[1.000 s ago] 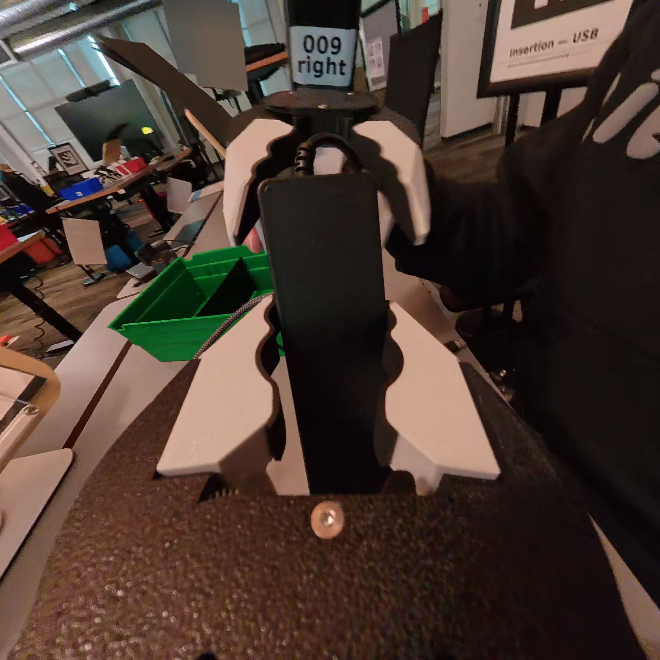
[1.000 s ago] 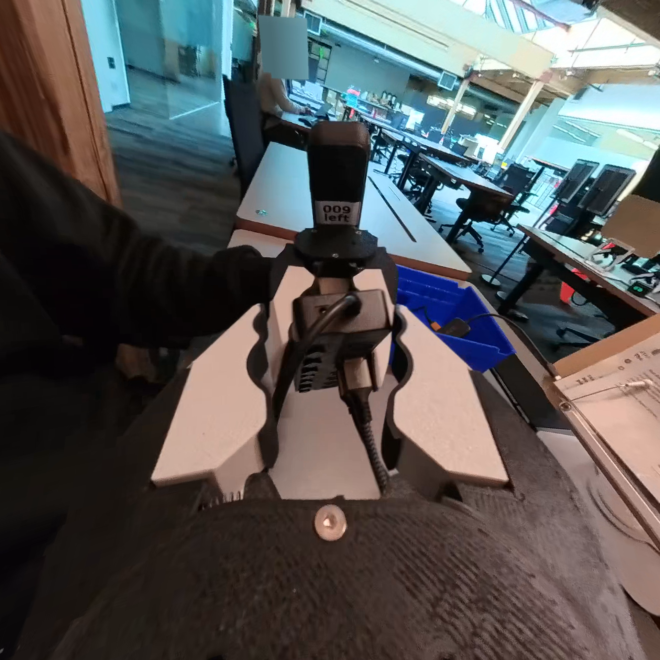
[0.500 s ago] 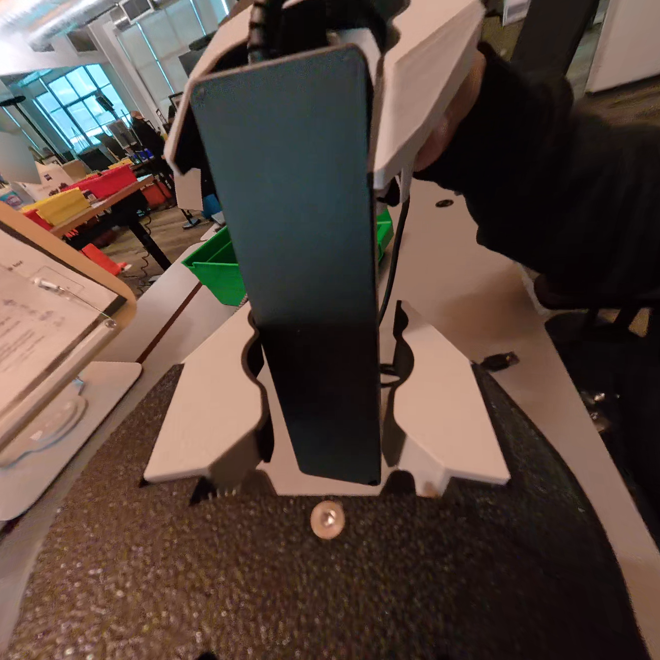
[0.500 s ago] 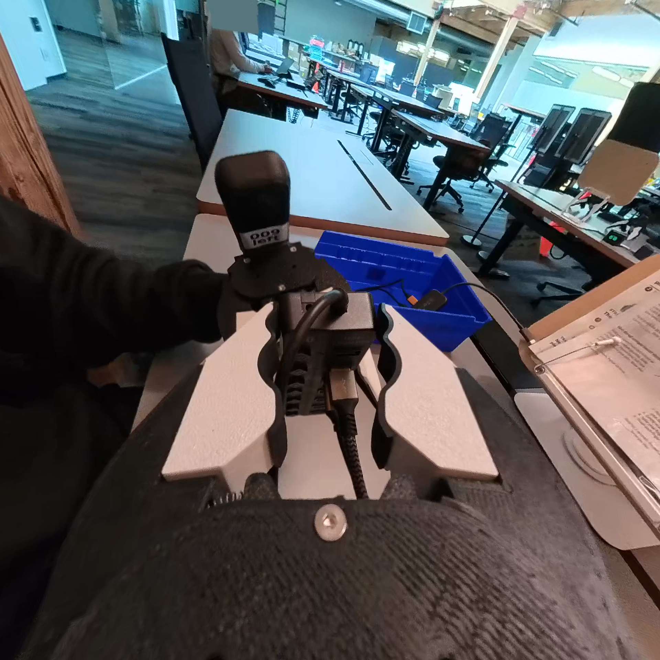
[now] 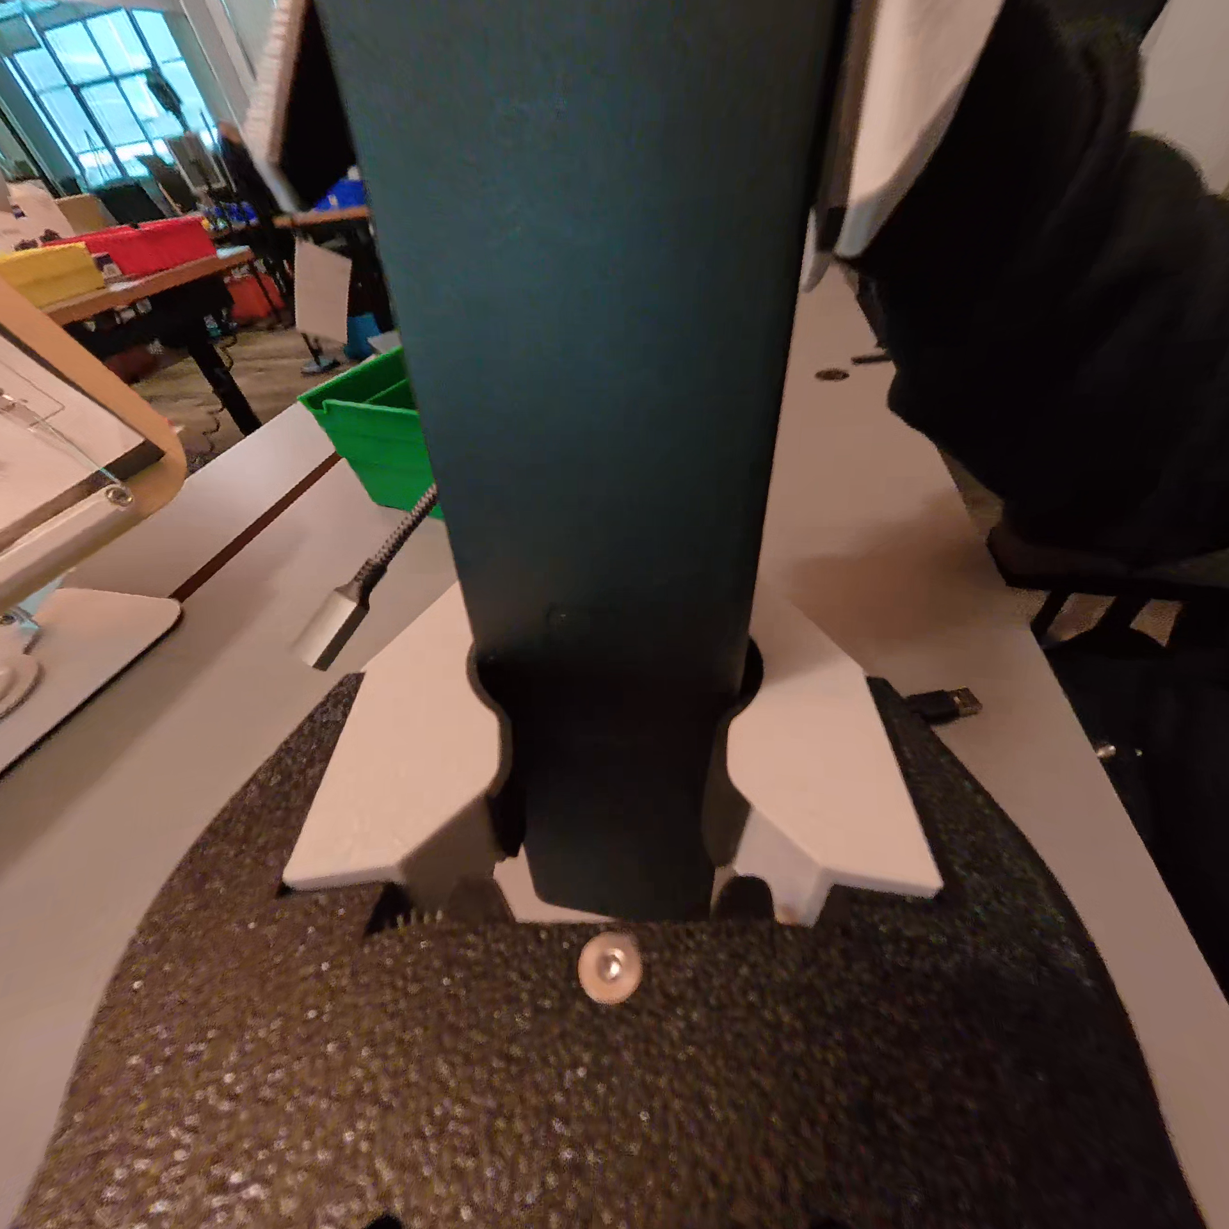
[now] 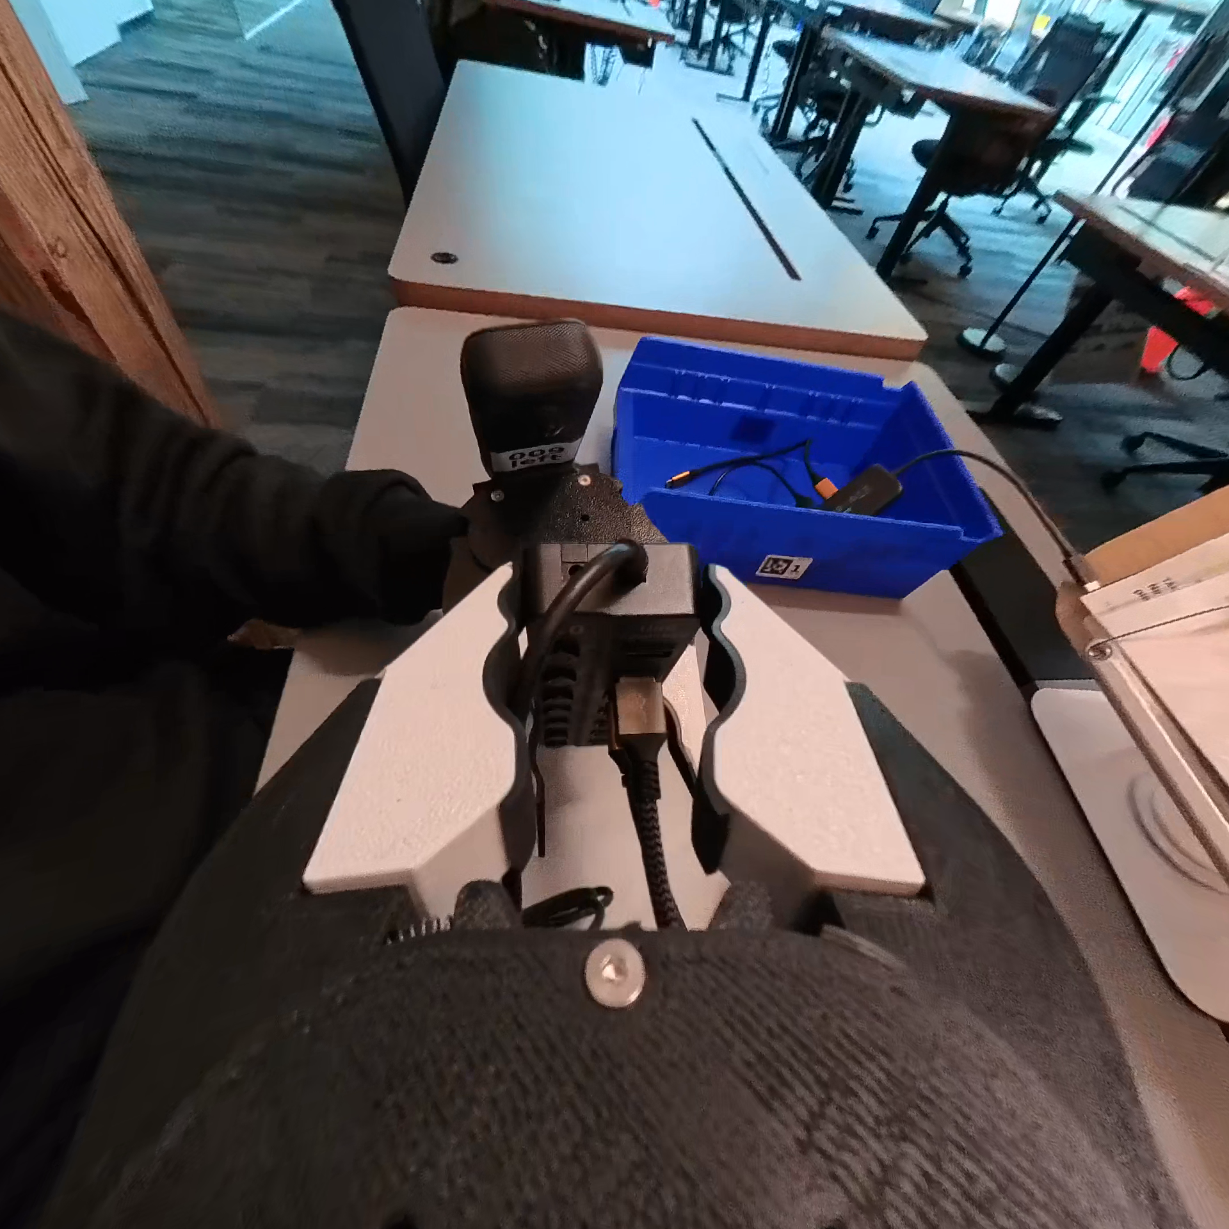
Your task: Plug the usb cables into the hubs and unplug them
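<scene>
A black USB hub point(image 5: 585, 332) stands between both grippers, which face each other over the white table point(image 5: 864, 499). My right gripper point(image 6: 608, 598) is shut on the hub point(image 6: 618, 598); its white fingers point(image 5: 918, 100) clasp the far end in the left wrist view. My left gripper point(image 5: 612, 632) is open around the near end, with dark slits between pads and hub. A braided cable's silver plug point(image 6: 638, 711) sits in a hub port. Another silver plug on braided cable point(image 5: 332, 625) hangs free left of the hub. The left gripper's fingers are hidden in the right wrist view.
A green bin point(image 5: 366, 432) stands behind the hub. A blue bin point(image 6: 798, 539) holds thin cables and a small black hub point(image 6: 864, 489). A document stand point(image 5: 66, 465) is at the table's side. A black USB plug point(image 5: 944, 701) lies on the table. The person's dark sleeve point(image 6: 199, 532) is close.
My right pads closed onto the hub. My left fingers spread off it, then narrowed a little. Both grippers sank toward the table and the hub came closer to the left camera.
</scene>
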A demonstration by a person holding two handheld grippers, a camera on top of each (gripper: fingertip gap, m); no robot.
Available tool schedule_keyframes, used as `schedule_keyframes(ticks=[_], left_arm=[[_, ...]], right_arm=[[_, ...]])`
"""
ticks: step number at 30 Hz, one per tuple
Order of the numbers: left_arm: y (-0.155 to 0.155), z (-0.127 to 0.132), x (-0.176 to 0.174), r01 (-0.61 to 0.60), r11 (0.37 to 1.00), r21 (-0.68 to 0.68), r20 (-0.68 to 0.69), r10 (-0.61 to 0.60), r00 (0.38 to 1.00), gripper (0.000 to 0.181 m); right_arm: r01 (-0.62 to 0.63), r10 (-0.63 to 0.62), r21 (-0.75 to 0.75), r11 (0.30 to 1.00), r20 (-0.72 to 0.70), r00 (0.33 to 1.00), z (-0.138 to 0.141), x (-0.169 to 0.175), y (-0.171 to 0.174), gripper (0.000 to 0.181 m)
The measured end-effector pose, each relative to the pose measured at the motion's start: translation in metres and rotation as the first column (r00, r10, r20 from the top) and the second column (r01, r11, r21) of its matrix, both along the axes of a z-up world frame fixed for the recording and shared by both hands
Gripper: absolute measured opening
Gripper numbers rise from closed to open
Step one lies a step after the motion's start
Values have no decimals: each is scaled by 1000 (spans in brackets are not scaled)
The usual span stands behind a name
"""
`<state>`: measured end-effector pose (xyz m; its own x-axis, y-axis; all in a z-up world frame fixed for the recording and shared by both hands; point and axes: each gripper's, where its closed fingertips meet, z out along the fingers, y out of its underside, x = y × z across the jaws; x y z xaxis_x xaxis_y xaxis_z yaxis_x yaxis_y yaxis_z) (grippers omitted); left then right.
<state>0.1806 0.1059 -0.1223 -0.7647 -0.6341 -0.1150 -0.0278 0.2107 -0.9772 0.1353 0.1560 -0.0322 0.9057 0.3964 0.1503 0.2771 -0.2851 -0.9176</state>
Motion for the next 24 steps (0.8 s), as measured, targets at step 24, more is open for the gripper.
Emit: schedule_keyframes(ticks=[24], left_arm=[[81,6,8,-139,952,-271,108,174,979,63]], right_arm=[[-57,57,42,998,-7,998,-19,13,63,24]])
